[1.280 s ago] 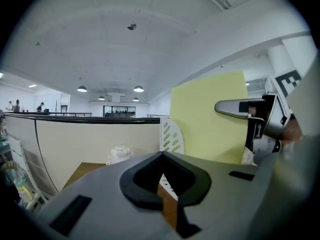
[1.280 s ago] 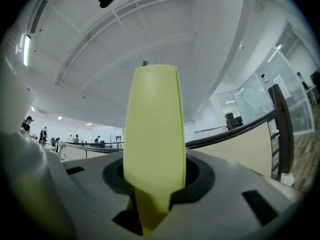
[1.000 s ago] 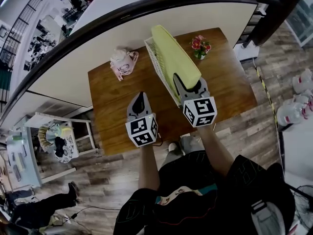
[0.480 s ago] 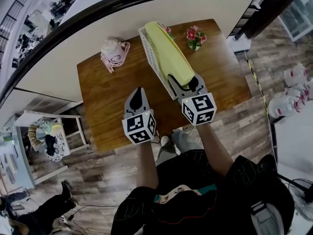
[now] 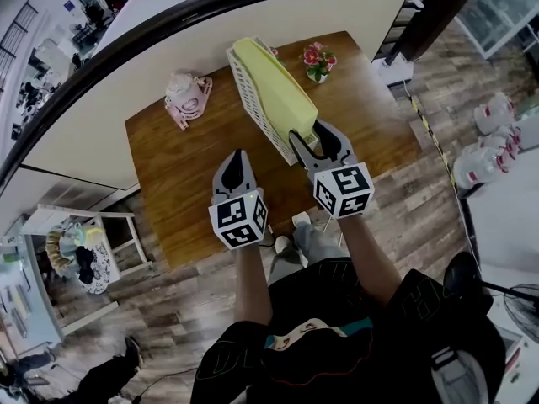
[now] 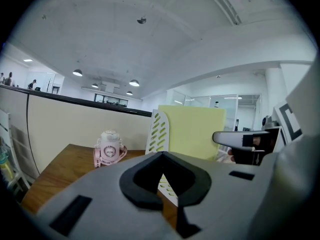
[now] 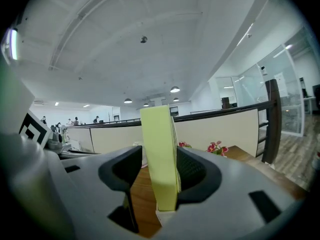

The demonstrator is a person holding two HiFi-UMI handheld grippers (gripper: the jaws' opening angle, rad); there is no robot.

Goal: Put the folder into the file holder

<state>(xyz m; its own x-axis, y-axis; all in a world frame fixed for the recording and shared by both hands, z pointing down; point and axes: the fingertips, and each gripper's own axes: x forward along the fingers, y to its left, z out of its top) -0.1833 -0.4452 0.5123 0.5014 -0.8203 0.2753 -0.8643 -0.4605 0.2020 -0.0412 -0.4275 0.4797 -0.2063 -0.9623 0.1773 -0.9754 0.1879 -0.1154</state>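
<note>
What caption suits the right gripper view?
Hand-held gripper, jaws just opening, straddles the yellow folder standing in the white file holder.

Pale yellow folder (image 5: 278, 87) upright, inside white slotted file holder (image 5: 252, 108)

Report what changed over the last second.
The jaws of the right gripper have just been opening, letting go of the pale yellow folder, which stands between them in the white slotted file holder. Unchanged: left gripper shut and empty; pink bottle and potted flowers on the wooden table.
</note>
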